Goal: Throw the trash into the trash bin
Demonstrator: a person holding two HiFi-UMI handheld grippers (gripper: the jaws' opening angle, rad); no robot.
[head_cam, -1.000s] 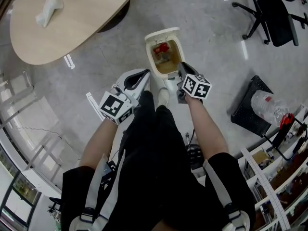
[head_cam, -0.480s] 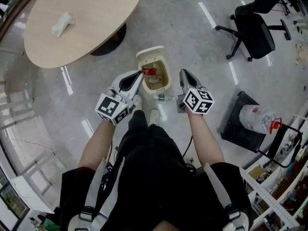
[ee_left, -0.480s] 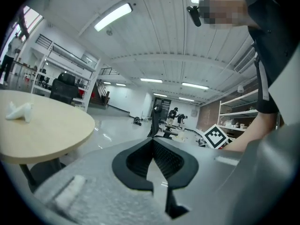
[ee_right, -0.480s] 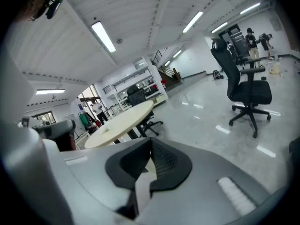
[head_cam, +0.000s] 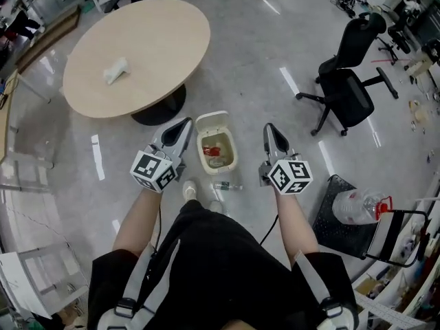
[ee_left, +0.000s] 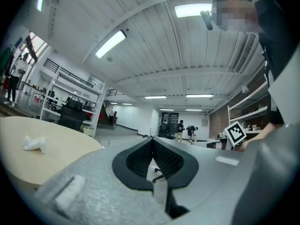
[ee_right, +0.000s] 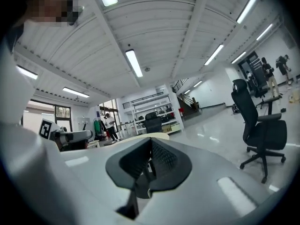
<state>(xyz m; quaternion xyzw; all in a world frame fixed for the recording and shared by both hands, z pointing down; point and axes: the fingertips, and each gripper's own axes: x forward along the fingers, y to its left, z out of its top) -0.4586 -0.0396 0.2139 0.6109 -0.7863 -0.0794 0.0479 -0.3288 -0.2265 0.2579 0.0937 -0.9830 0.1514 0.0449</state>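
Observation:
The small cream trash bin (head_cam: 232, 158) stands on the floor with its lid up, just ahead of the person's feet. Red and pale scraps of trash (head_cam: 211, 152) lie inside it. My left gripper (head_cam: 185, 122) hangs to the bin's left and my right gripper (head_cam: 269, 127) to its right, both well above it and pointing level. In the left gripper view the left gripper (ee_left: 153, 142) is shut with nothing in it. The right gripper (ee_right: 151, 143) is also shut and holds nothing. A crumpled white paper (head_cam: 115, 70) lies on the round table (head_cam: 151, 40).
A small object (head_cam: 227, 185) lies on the floor beside the bin's base. A black office chair (head_cam: 347, 81) stands at the right. A dark mat with a large water bottle (head_cam: 357, 207) is at the lower right, next to shelving. People stand far off.
Both grippers have risen from the bin's rim and spread apart. The head view has pulled back, so the bin looks smaller and the whole table shows.

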